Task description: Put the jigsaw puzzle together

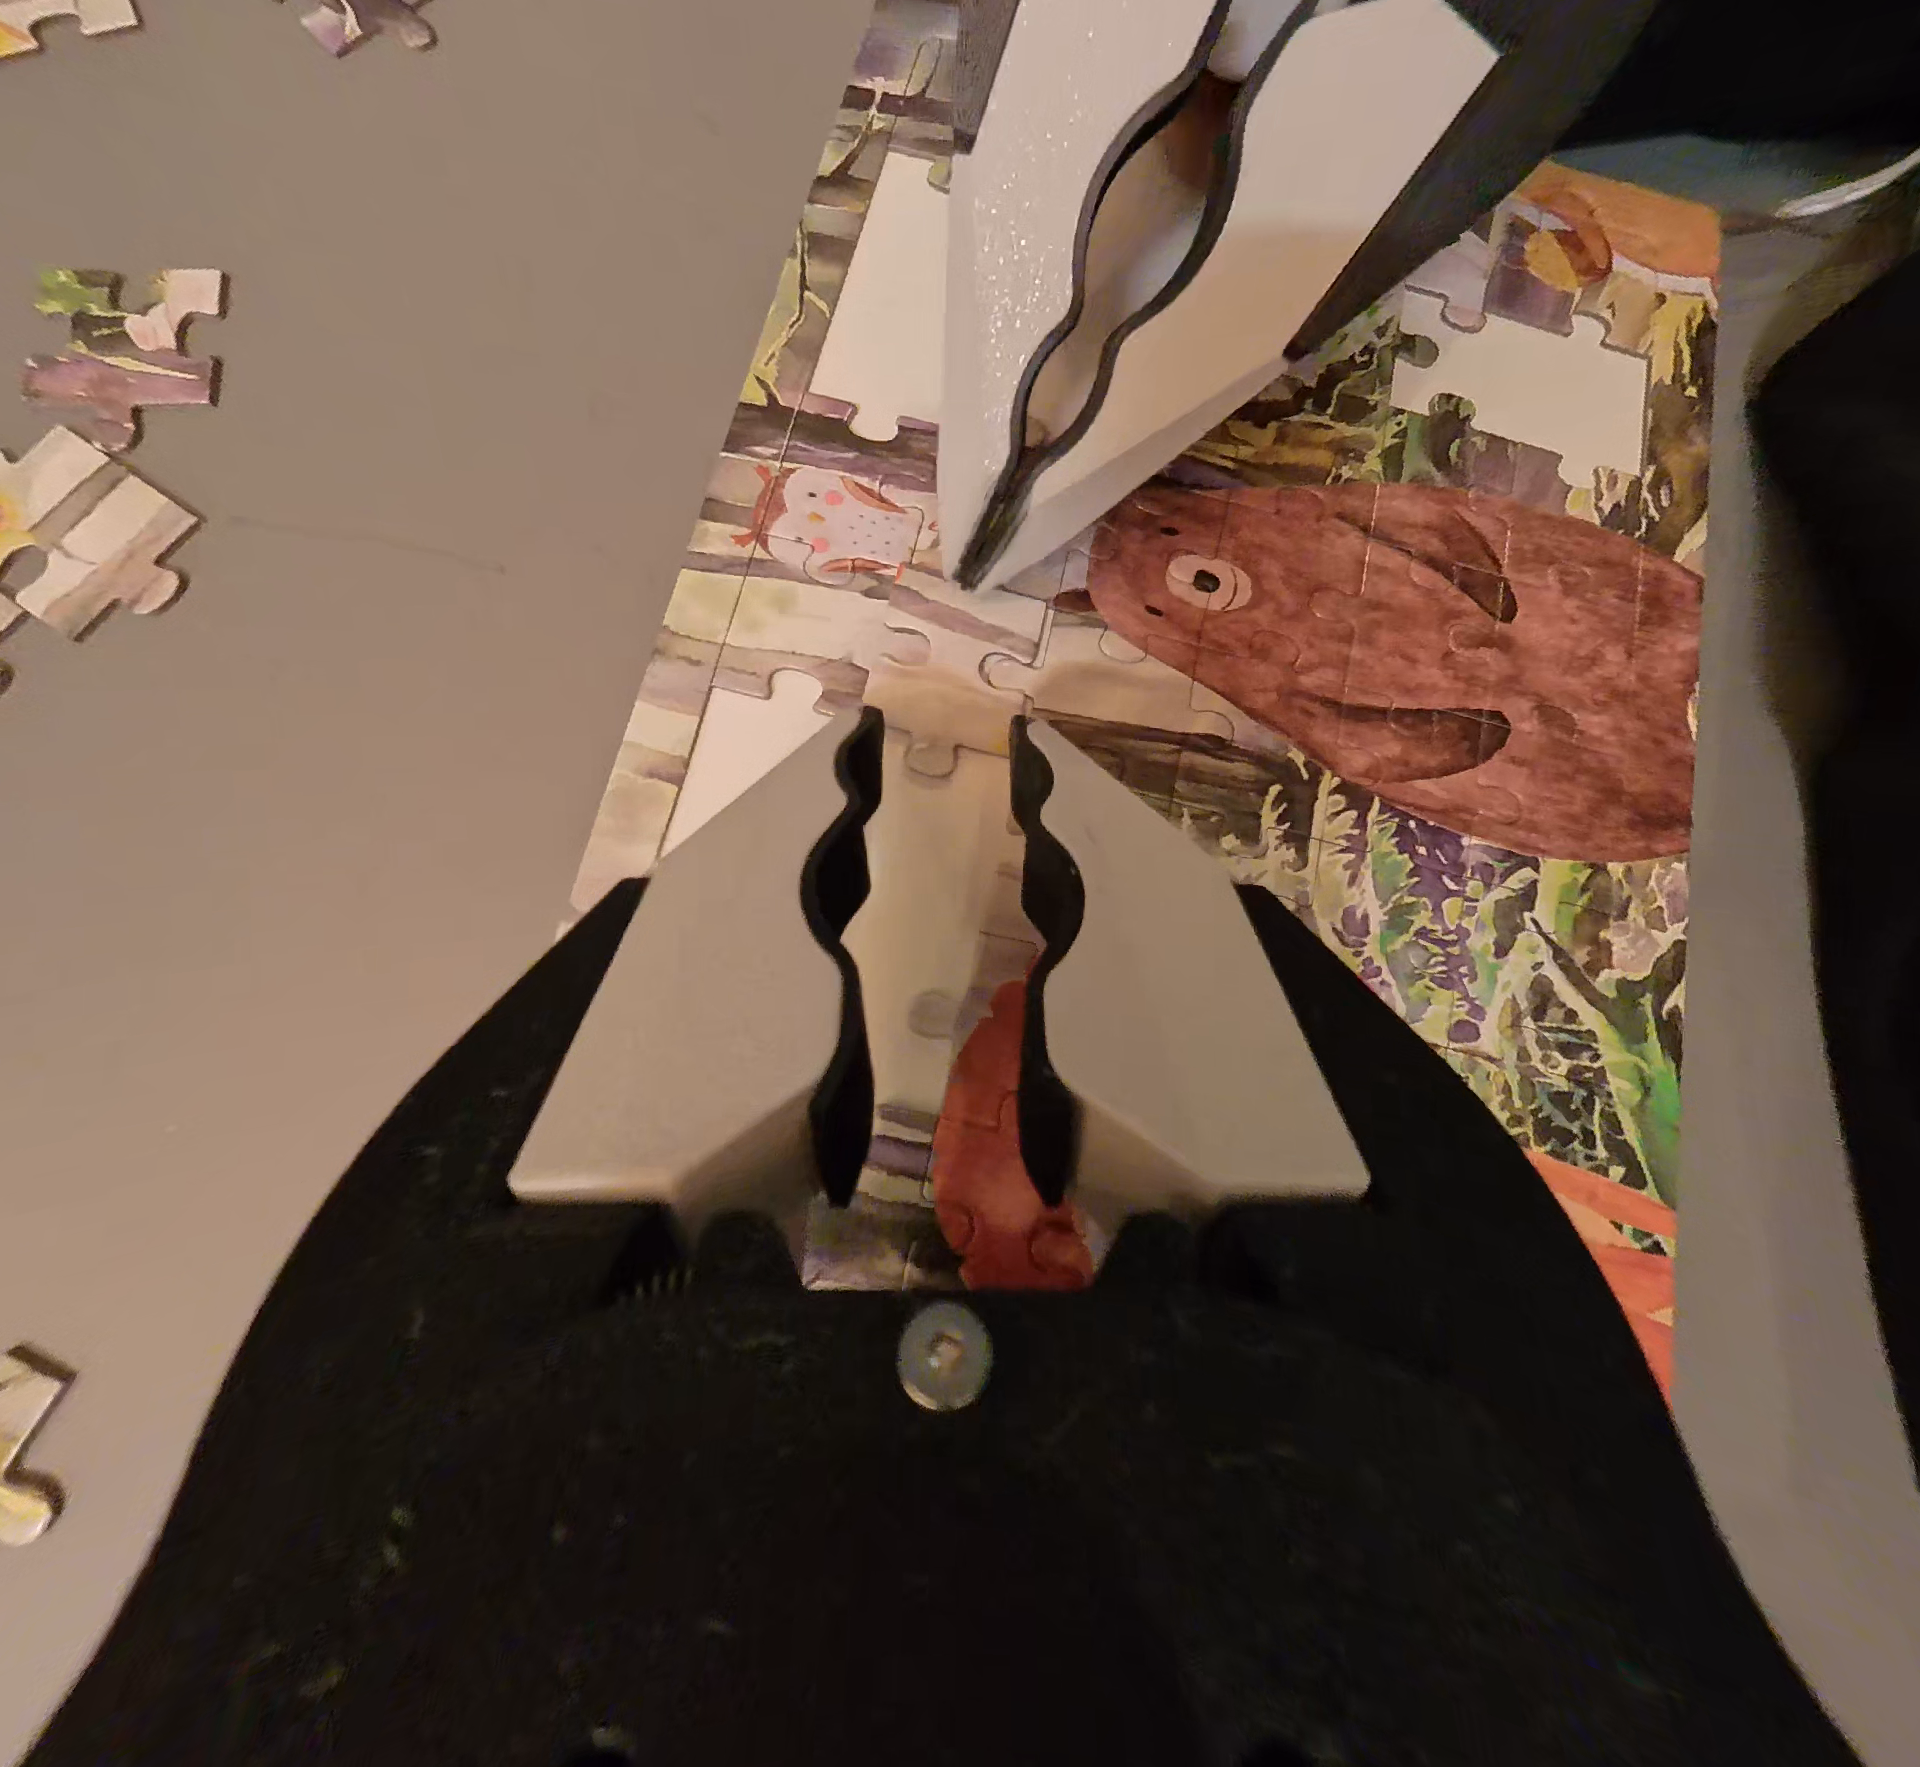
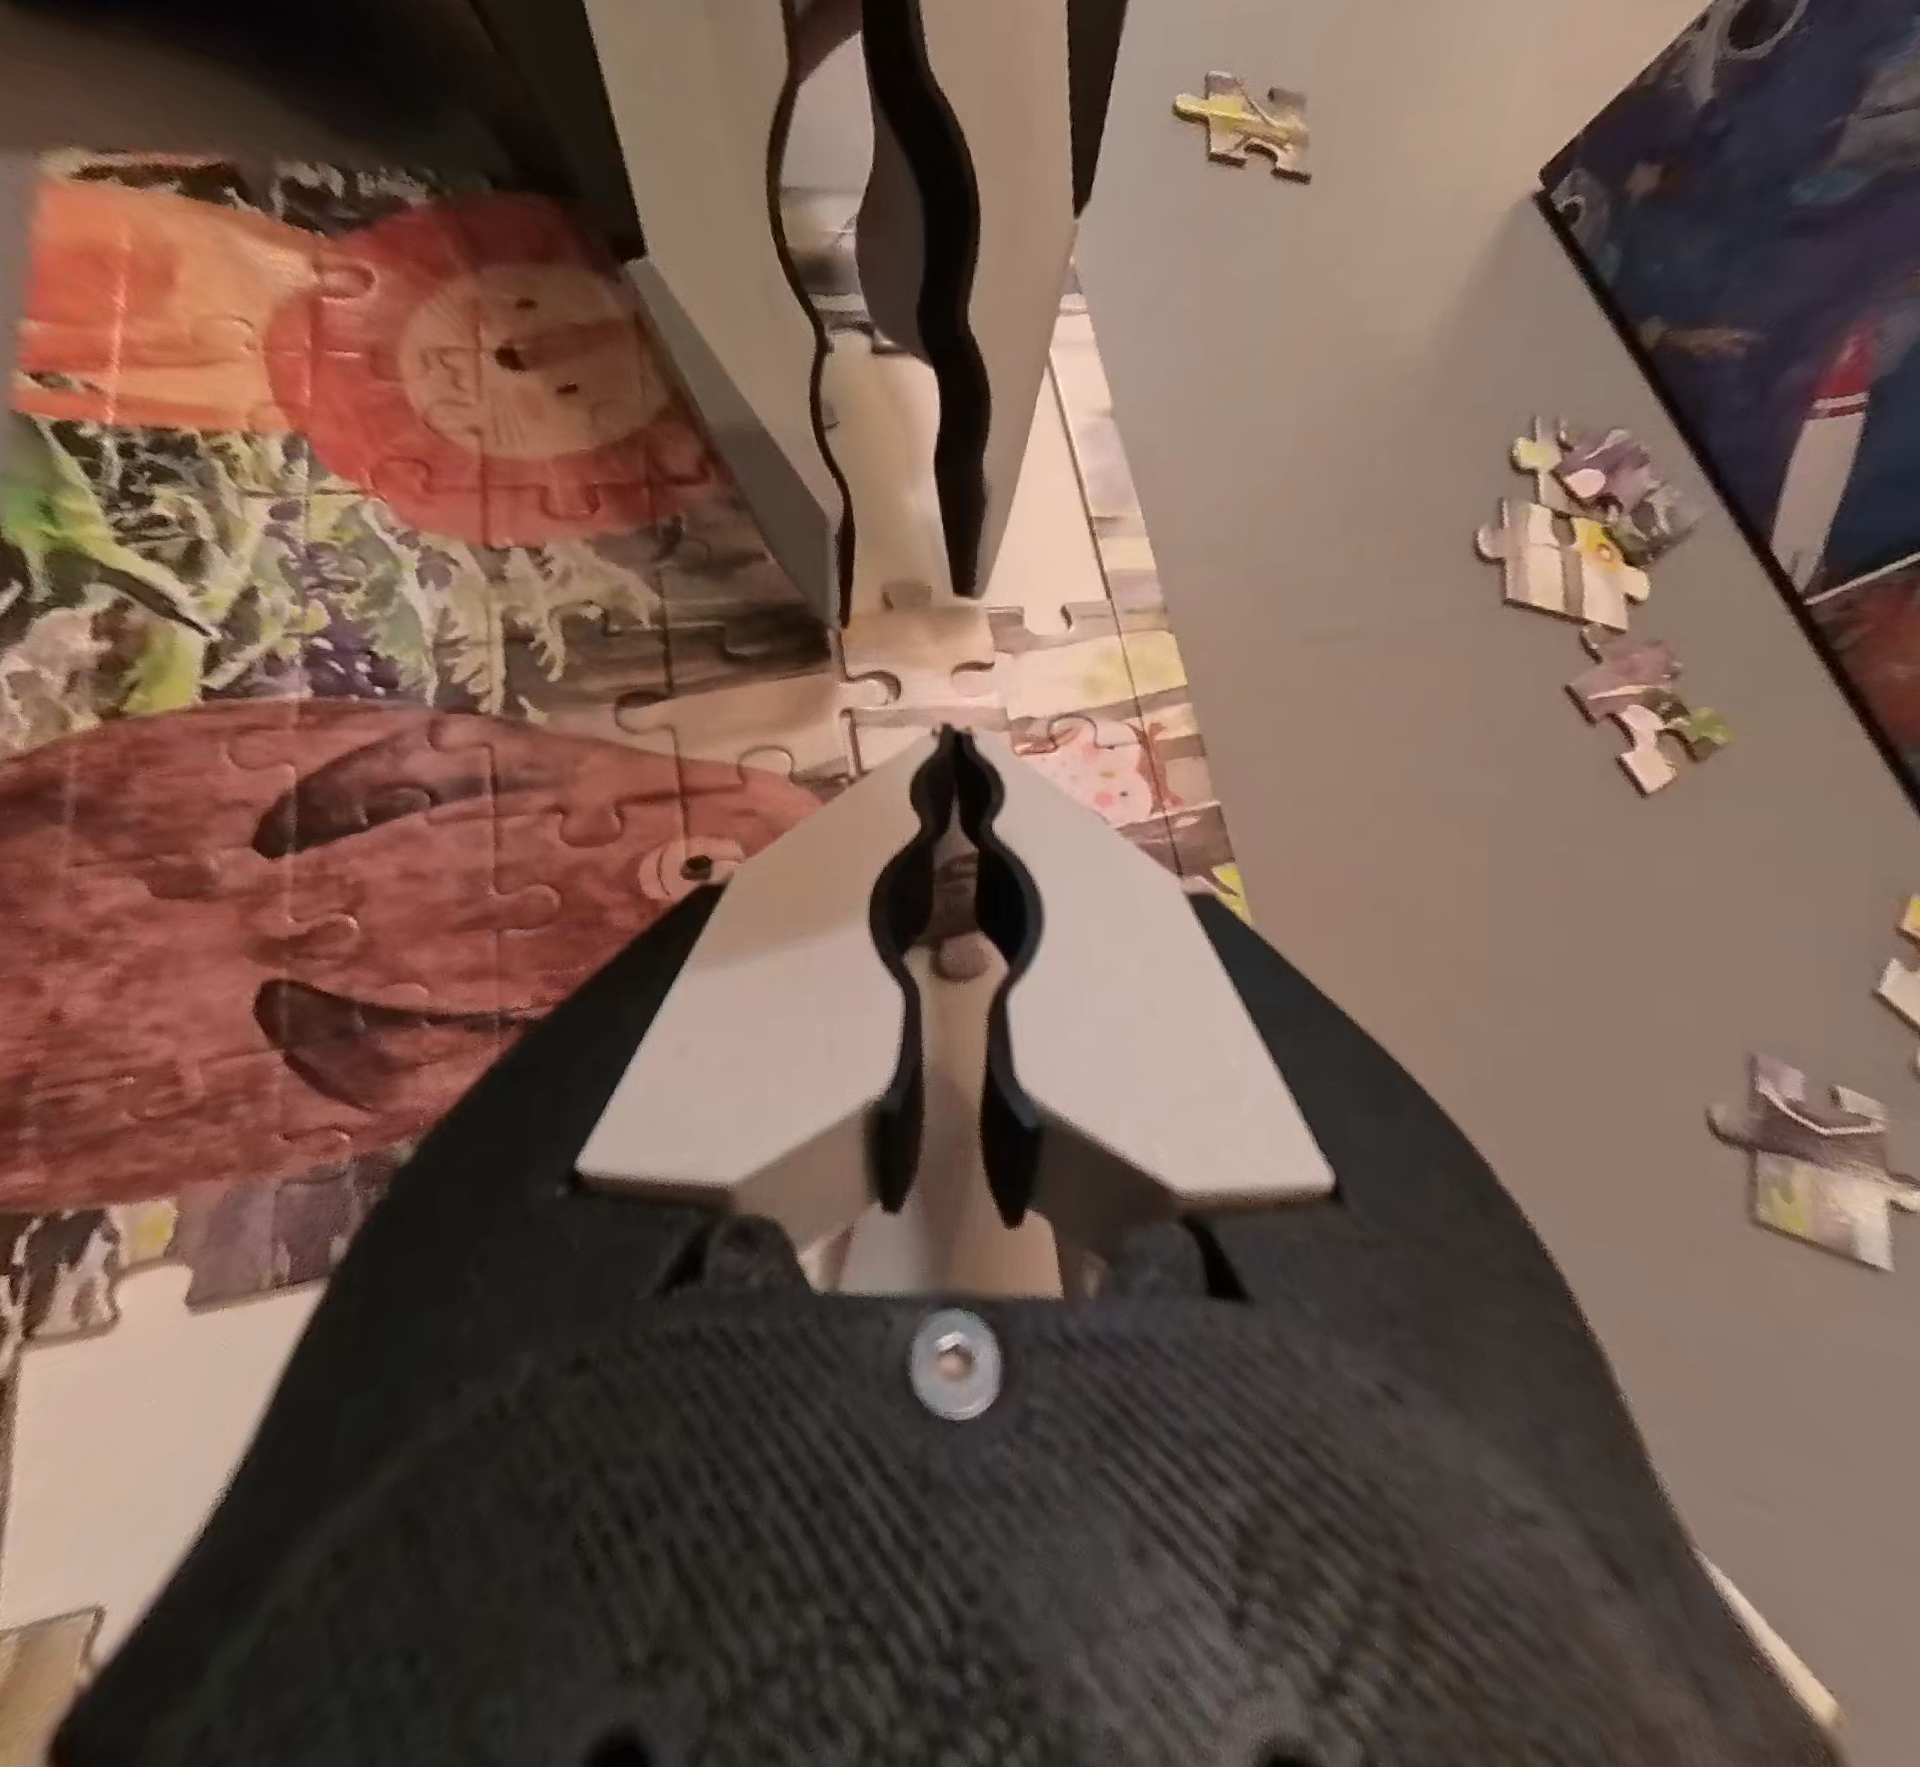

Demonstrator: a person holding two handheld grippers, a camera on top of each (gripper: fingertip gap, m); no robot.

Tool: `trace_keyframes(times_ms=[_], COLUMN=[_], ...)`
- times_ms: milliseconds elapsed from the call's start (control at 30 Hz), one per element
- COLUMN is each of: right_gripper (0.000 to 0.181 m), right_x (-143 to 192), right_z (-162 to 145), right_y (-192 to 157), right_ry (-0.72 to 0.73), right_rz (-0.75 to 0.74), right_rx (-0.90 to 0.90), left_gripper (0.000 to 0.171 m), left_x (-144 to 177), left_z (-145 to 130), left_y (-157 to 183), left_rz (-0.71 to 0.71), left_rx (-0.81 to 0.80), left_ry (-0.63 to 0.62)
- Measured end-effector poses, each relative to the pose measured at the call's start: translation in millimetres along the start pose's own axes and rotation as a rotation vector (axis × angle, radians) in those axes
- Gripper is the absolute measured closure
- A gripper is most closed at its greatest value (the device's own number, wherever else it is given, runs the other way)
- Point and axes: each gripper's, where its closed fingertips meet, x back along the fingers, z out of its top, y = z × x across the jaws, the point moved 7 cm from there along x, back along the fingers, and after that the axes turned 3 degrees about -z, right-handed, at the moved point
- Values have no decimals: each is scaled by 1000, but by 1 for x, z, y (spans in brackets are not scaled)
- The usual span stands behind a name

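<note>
The puzzle [image 1: 1351, 637] lies flat on the grey worktop [image 1: 416, 574], partly assembled — a pale piece [image 2: 920, 663] sits in it beside the bear [image 1: 1403, 657]. The right gripper [image 2: 951, 735], jaws pressed together and empty, tips down at that piece. The left gripper [image 1: 940, 730] faces it across the piece, jaws narrowly apart, holding nothing. Loose pieces [image 2: 1590, 554] lie well off the puzzle.

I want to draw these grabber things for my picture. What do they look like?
Both match. The left gripper and right gripper each have a wide black body with a rough, grainy surface and a silver screw in the middle. Two pale, pointed wedge fingers stick out, each lined inside with a wavy black strip. No cables show.
</note>
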Motion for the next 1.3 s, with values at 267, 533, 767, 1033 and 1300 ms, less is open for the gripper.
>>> trace_keyframes(times_ms=[267, 533, 767, 1033, 1300], right_gripper=[181, 181, 181, 181, 181], right_x=[2, 2, 2, 1, 1], right_z=[-3, -3, -3, -3, -2], right_y=[2, 1, 1, 1, -1], right_ry=[-8, -7, -11, -12, -11], right_rz=[-2, -22, -22, 0, 38], right_rx=[-15, 2, -4, -26, -37], left_gripper=[150, 148, 149, 149, 146], left_x=[-3, 2, -1, -3, -2], left_z=[0, 2, 1, -1, -2], left_y=[6, 2, 2, 4, 1], left_rz=[-39, -9, -5, -15, -10], left_rx=[-1, 13, 13, 9, 33], left_ry=[-15, 11, 2, -20, -17])
